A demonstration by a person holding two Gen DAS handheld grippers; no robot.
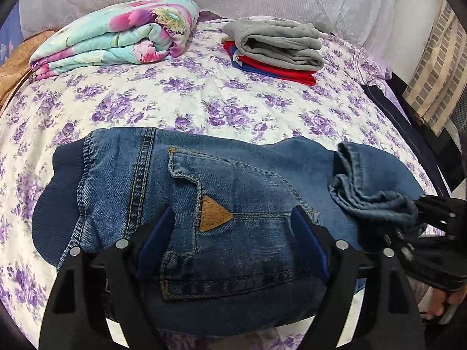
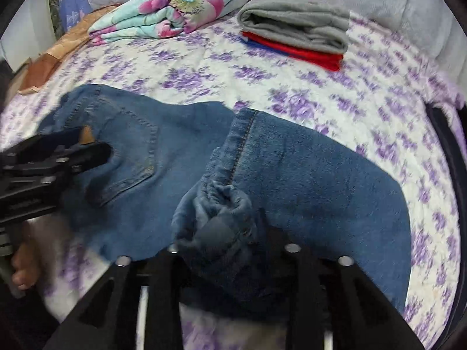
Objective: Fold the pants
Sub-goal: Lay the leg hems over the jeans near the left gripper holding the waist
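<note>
From my left wrist camera, the jeans (image 1: 233, 204) lie folded on the bed (image 1: 204, 99), close to its near edge, waistband toward the left side and the back pocket with its tan triangle patch (image 1: 214, 214) facing up. My left hand-held gripper (image 1: 233, 245) is released: its blue pads stand wide on either side of the pocket, pressing nothing. At the right end of the bundle the bunched leg cuffs (image 1: 376, 192) sit on top of the denim, with my right hand-held gripper (image 1: 432, 213) just beside them. A floral blanket (image 1: 116, 35) and a stack of folded clothes (image 1: 277, 49) sit well apart near the far edge.

From my right wrist camera, which is blurred, the cuffs (image 2: 221, 204) lie crumpled between my spread fingers. I judge this one released too, the cloth loose rather than pinched. The left hand-held gripper (image 2: 73, 151) hovers over the pocket at the left.

To finish this fold well, I think I should flatten that crumpled cuff so the hems lie square with the fold below, then smooth the top layer outward toward the waistband, keeping the bundle clear of the bed's near edge so it does not slide off.
</note>
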